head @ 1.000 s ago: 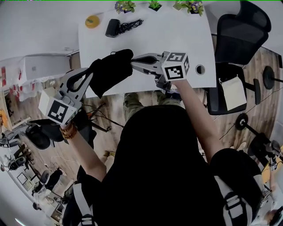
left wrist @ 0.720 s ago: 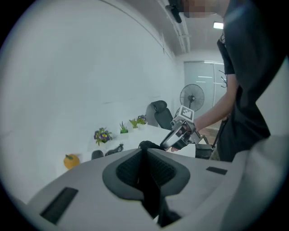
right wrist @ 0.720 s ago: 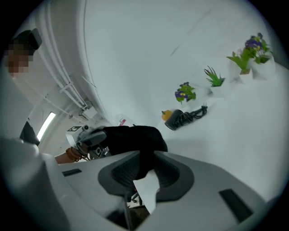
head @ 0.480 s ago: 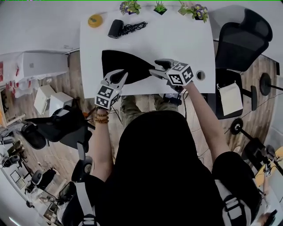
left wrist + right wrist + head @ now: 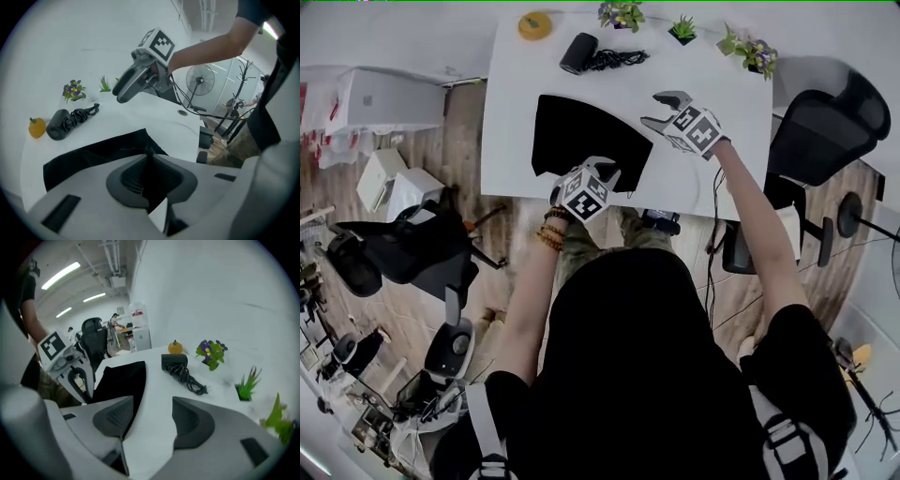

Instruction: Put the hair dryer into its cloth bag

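Well back on the white table point(image 5: 511, 103), beyond the flat black cloth bag point(image 5: 581, 141), the hair dryer point(image 5: 578, 53) lies with its cord point(image 5: 190, 378) bunched beside it. It looks rigid, smooth and fairly weighty, best taken across the barrel, not by the floppy cord. The left gripper point(image 5: 149, 164) is clenched on the bag's near edge, plain only in its own view; the right gripper point(image 5: 657, 109), jaws just opened, hovers empty.

Cloth bag point(image 5: 577, 136) flat on table point(image 5: 712, 178), left of centre, near front edge. Hair dryer point(image 5: 578, 53) behind it at the far edge, cord point(image 5: 619, 60) trailing right. Small round ornament point(image 5: 534, 25) left of dryer. Potted plants point(image 5: 682, 29) in a row to its right. Office chair point(image 5: 825, 127) right of table.
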Demonstrator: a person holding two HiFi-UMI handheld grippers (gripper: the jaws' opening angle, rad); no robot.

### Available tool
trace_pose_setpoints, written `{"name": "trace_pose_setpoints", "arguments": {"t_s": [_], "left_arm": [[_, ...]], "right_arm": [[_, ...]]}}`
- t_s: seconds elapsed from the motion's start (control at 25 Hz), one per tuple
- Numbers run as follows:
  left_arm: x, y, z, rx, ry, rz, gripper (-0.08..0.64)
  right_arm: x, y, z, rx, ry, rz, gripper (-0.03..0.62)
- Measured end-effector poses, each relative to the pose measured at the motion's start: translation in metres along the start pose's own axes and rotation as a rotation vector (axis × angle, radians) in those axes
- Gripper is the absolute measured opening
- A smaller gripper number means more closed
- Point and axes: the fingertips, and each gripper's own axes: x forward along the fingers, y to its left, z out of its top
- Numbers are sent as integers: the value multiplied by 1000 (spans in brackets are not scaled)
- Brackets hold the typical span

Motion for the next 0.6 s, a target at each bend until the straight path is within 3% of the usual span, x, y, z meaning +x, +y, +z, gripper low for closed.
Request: {"name": "trace_pose_setpoints", "arguments": {"t_s": [0.28,0.44,0.6], "left_arm": [[-2,7,0,-185,-82,-3,51],[-8,14,2,-234,-114,-22,51],[-15,26,7,-282,-155,-47,51]], "right_arm": [[85,-67,55,-305,147,-77,298],[122,-81,63,-377,248,-44,321],[149,-94,70,-409,301,-67,325]]}}
